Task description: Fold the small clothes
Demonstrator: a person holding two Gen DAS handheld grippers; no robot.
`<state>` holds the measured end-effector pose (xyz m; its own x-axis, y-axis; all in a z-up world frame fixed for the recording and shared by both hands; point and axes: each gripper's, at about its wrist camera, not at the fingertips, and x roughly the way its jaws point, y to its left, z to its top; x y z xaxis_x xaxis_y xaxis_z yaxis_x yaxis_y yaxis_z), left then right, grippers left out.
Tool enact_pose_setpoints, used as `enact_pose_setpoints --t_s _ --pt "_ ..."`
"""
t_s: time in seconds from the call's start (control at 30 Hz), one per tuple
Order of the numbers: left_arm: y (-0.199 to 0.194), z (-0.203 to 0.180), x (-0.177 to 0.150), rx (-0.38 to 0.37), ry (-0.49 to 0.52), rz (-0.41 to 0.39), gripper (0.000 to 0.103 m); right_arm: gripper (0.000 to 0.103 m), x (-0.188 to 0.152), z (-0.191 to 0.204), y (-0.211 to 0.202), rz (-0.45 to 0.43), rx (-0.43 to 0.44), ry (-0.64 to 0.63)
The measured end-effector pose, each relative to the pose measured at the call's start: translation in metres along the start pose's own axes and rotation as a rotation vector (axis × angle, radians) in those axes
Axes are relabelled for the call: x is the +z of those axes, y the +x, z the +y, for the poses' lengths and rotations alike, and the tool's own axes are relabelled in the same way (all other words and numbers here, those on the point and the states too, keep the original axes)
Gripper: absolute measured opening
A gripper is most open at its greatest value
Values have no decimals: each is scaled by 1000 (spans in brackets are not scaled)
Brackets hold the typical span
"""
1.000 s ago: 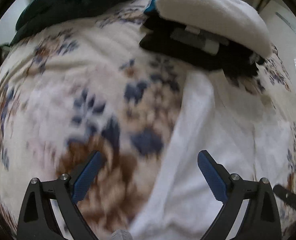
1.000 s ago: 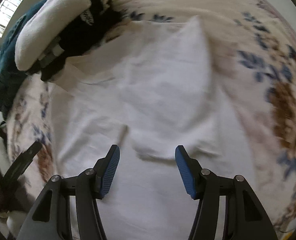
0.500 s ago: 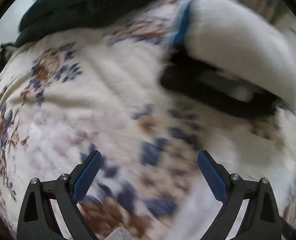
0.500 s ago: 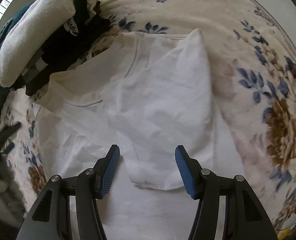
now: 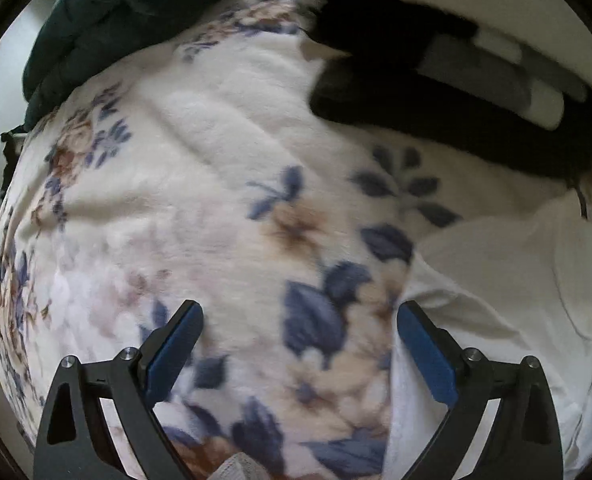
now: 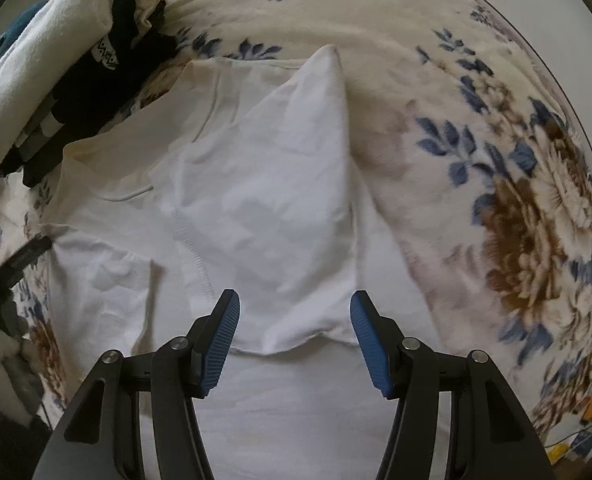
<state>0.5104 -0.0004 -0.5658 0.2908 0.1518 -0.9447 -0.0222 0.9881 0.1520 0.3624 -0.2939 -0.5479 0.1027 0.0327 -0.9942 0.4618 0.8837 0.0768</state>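
Observation:
A white T-shirt (image 6: 264, 208) lies on the floral blanket (image 6: 496, 140), its right side folded over the middle into a pointed flap. My right gripper (image 6: 295, 340) is open and empty, hovering over the flap's lower hem. The shirt's left sleeve (image 6: 108, 276) lies flat. In the left wrist view the shirt (image 5: 508, 292) shows at the right edge. My left gripper (image 5: 298, 352) is open and empty over bare blanket (image 5: 200, 184), left of the shirt.
A stack of folded clothes, white on black (image 6: 52, 92), lies at the far left beyond the shirt; it also shows in the left wrist view (image 5: 448, 92). A dark teal cushion (image 5: 120, 20) lies behind it. The bed edge runs along the right (image 6: 568, 420).
My left gripper has swung left and forward off the shirt, toward the clothes stack. My right gripper has pulled back slightly, so the folded flap's hem now sits between its fingers.

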Motion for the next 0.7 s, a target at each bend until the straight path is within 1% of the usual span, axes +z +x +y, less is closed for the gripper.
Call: enact_pose_setpoints --t_s 0.07,0.13,0.2,0.27,0.33,0.4,0.47,0.57,0.63,0.7 --pt "-13 4 0 -4 -2 -29 100 60 0 -5 -4 9 16 11" --pt "-41 8 -5 -13 -12 -84 100 60 -1 -11 -12 34 46 33" --pt "-77 11 -13 -31 -25 -149 100 60 -3 -19 -25 50 77 45" --pt "-109 10 -20 -55 -33 -189 100 60 -5 -27 -39 58 94 36" --pt "-145 5 -33 -84 -45 -217 100 60 -8 -41 -56 71 104 12" --pt "-172 -6 -44 -107 -41 -218 100 63 -9 -61 -71 87 112 -14" --pt "-195 -26 -73 -121 -25 -185 100 64 -10 -82 -84 109 121 -42" --pt "-211 -68 -127 -148 -1 -87 100 64 -11 -122 -98 156 133 -100" --pt "-217 -105 -175 -181 10 21 100 64 -10 -148 -102 177 139 -135" --pt "-222 -155 -229 -225 16 138 100 64 -7 -175 -104 201 131 -177"
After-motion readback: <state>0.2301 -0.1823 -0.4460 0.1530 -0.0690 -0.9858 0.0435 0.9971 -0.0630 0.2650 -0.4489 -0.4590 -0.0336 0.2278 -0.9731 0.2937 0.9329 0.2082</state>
